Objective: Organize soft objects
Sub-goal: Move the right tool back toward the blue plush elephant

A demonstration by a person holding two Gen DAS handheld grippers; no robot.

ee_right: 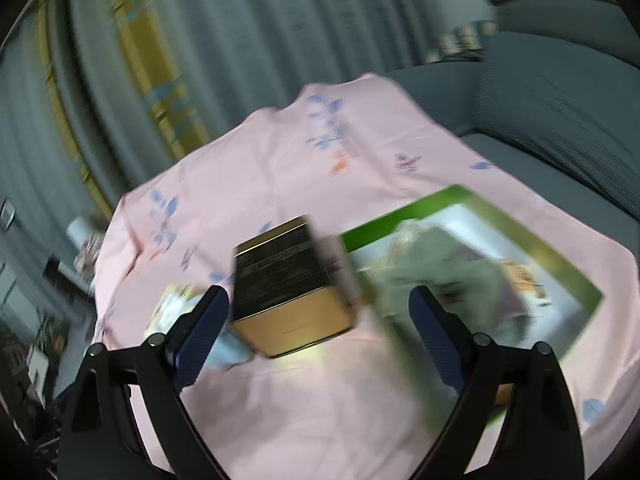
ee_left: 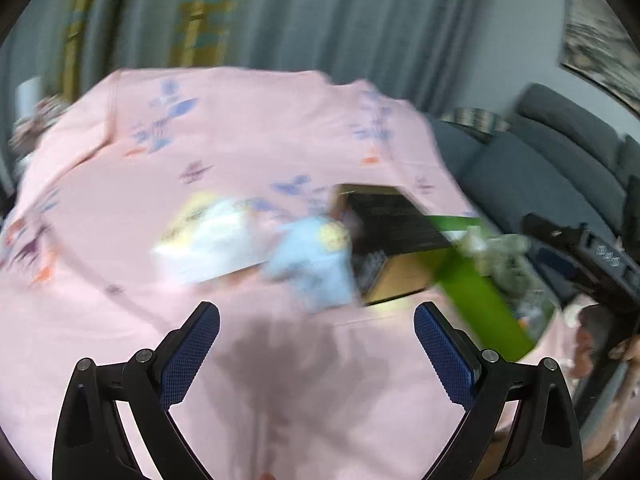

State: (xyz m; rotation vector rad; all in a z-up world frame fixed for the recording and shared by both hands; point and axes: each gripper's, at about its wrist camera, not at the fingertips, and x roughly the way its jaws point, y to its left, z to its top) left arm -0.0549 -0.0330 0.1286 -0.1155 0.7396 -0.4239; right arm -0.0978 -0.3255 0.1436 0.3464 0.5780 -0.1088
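Both views are motion-blurred. A light blue soft toy (ee_left: 310, 264) lies on the pink floral cloth (ee_left: 248, 140), next to a white and yellow soft packet (ee_left: 208, 236). A grey plush (ee_left: 504, 252) lies in a green-rimmed tray (ee_left: 480, 300); the plush (ee_right: 444, 276) and the tray (ee_right: 560, 256) also show in the right wrist view. My left gripper (ee_left: 317, 350) is open and empty, just short of the blue toy. My right gripper (ee_right: 318, 334) is open and empty, near a black and gold box (ee_right: 286, 284).
The black and gold box (ee_left: 392, 240) stands between the blue toy and the tray. A grey sofa (ee_right: 552, 92) sits to the right of the cloth-covered table. Grey and yellow curtains (ee_left: 280, 12) hang behind. The pink cloth (ee_right: 280, 168) covers the whole table.
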